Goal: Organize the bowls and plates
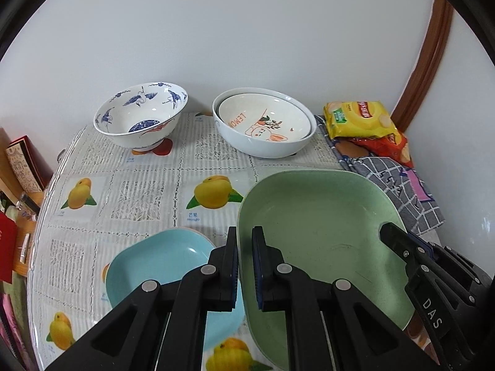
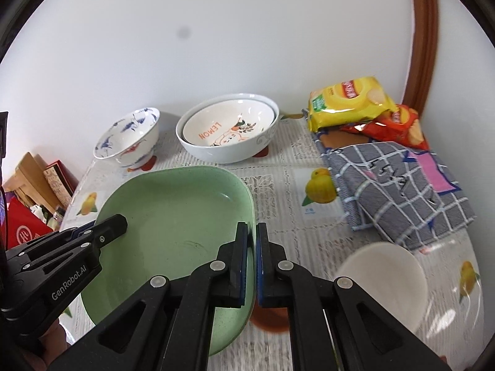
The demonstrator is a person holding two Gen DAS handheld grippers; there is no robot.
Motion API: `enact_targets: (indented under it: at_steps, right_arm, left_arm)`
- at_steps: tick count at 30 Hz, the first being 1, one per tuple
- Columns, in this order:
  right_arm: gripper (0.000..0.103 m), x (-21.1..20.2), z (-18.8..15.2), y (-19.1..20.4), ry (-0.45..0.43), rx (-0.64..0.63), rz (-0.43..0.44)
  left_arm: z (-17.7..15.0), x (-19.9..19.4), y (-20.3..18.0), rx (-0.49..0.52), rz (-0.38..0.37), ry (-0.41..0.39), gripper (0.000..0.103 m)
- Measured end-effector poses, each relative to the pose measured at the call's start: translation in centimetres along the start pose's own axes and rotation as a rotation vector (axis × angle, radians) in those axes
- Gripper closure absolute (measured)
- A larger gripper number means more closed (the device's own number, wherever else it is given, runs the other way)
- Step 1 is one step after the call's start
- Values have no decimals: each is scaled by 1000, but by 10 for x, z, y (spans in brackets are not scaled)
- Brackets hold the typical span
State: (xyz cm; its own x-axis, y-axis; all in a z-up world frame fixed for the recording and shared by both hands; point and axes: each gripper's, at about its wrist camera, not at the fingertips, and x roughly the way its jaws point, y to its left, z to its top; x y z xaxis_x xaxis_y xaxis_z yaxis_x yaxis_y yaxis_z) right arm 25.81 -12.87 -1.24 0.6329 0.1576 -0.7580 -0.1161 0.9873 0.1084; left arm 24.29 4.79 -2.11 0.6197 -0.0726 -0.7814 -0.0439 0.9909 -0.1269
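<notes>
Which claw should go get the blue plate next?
Left, probably. Both claws pinch the green plate, but the blue plate lies right beside the left claw, on its outer side. The right claw grips the green plate's opposite rim, so it would have to cross over.

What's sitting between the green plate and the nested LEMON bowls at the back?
Nothing: in the right wrist view, only bare fruit-print tablecloth lies between the green plate and the LEMON bowls.
</notes>
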Motion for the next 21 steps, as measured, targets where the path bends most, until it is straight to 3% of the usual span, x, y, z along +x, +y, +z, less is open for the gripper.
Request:
enact_targets:
  at_steps: [21]
  right_arm:
    - [99,-83,-36,-1,-72,35,-17]
  left_arm:
    - [-32,-70,-16,29,-20,-52,94]
